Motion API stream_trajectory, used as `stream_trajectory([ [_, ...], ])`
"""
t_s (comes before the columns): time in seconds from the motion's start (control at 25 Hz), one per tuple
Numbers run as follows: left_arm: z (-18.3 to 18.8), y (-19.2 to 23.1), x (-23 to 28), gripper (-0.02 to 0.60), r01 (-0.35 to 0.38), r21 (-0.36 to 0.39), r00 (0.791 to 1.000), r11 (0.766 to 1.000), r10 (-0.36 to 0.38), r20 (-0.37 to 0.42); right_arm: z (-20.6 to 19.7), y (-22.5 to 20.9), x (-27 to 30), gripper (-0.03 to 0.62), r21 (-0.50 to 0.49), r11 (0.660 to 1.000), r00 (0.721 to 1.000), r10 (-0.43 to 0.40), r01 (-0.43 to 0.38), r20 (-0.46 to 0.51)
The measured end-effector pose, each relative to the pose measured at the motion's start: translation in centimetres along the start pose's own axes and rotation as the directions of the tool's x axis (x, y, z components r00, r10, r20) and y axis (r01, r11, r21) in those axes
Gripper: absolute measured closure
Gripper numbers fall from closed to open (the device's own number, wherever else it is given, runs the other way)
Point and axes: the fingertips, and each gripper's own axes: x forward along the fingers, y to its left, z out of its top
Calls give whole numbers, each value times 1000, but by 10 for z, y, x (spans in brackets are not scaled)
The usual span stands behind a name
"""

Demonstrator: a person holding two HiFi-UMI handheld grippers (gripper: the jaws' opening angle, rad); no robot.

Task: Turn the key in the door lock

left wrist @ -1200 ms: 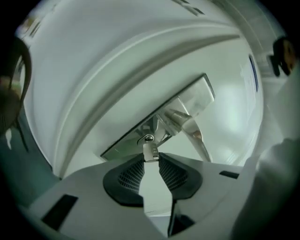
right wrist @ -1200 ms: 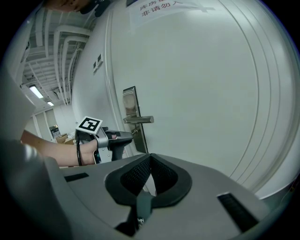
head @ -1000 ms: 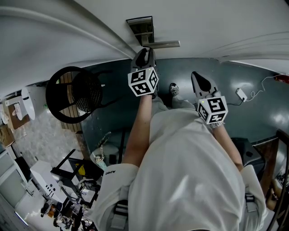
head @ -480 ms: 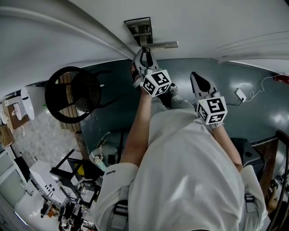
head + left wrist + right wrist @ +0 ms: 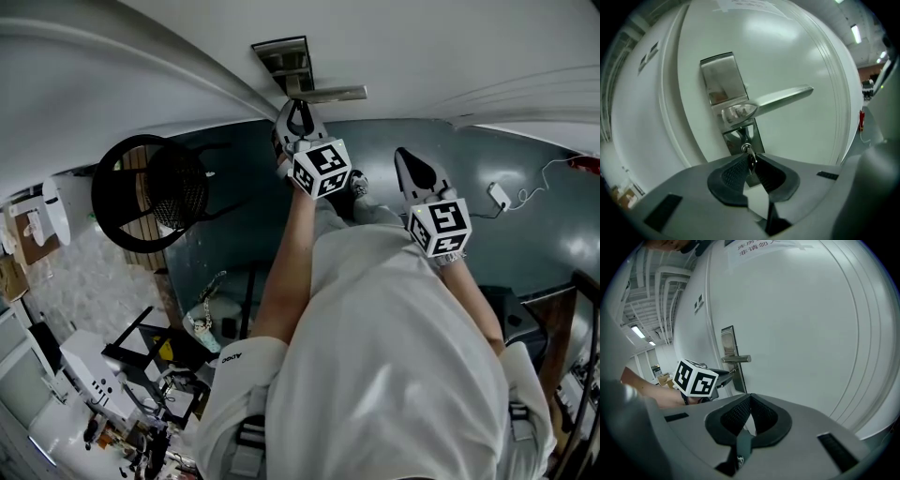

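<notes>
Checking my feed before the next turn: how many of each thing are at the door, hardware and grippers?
key: 1
lever handle: 1
lock plate: 1
grippers: 2 (left gripper, jaws just closed further, pinching the key; right gripper, shut, empty)
Total: 5

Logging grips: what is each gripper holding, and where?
Left gripper, jaws just closing, pinches the key by its head at the lock. Right gripper holds nothing.

I wear a white short-sleeved shirt (image 5: 394, 356). My left gripper (image 5: 751, 157) and right gripper (image 5: 750, 397) are grey, with black ribbed pads (image 5: 733, 174) and black-and-white marker cubes (image 5: 322, 168).
</notes>
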Motion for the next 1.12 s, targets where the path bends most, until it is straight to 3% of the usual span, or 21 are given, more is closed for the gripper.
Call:
stream_trajectory([
  [0.12,0,2,0,531,23,-121,1000,992,-22,4,0,-5,-1,592,0,1000,1000,-5,5,-2],
  [0.24,1,5,-2,528,43,-259,999,965,-39,20,-1,-5,-3,592,-3,1000,1000,-1,1,-3],
  [0.4,0,7,-1,526,74,-364,997,928,-69,26,-2,-3,-1,592,-11,1000,1000,13,-13,-5],
  [0.48,-2,8,0,526,92,-420,996,903,-92,21,-3,-1,0,592,-12,1000,1000,19,-19,-5],
  [0.56,-3,10,0,528,120,-498,992,859,-120,33,-4,1,0,592,-12,1000,1000,23,-23,-5],
  [0.64,-2,11,-1,531,158,-593,987,789,-150,62,-4,2,-1,592,-12,1000,1000,24,-24,-5],
  [0.72,-2,13,-1,549,207,-712,977,671,-182,113,-4,2,-3,592,-12,1000,1000,21,-21,-5],
  [0.76,-2,14,-1,551,222,-748,973,625,-188,131,-5,2,-4,592,-12,1000,1000,20,-20,-5],
  [0.88,-3,14,-1,552,240,-775,969,584,-192,156,-6,2,-5,592,-9,1000,1000,14,-14,-3],
  [0.96,-4,14,0,552,271,-808,960,523,-208,187,-6,1,-5,592,-6,1000,1000,10,-10,-3],
  [1.0,-4,14,1,551,291,-828,953,479,-220,208,-6,1,-4,592,-4,1000,1000,9,-9,-3],
  [1.04,-5,14,1,551,316,-854,943,414,-233,236,-6,1,-4,592,-3,1000,1000,8,-8,-3],
  [1.08,-5,14,1,551,345,-882,930,320,-245,275,-6,1,-3,592,-4,1000,1000,8,-8,-3],
  [1.12,-5,15,2,552,375,-906,913,196,-249,324,-6,2,-3,592,-5,1000,1000,10,-10,-3],
])
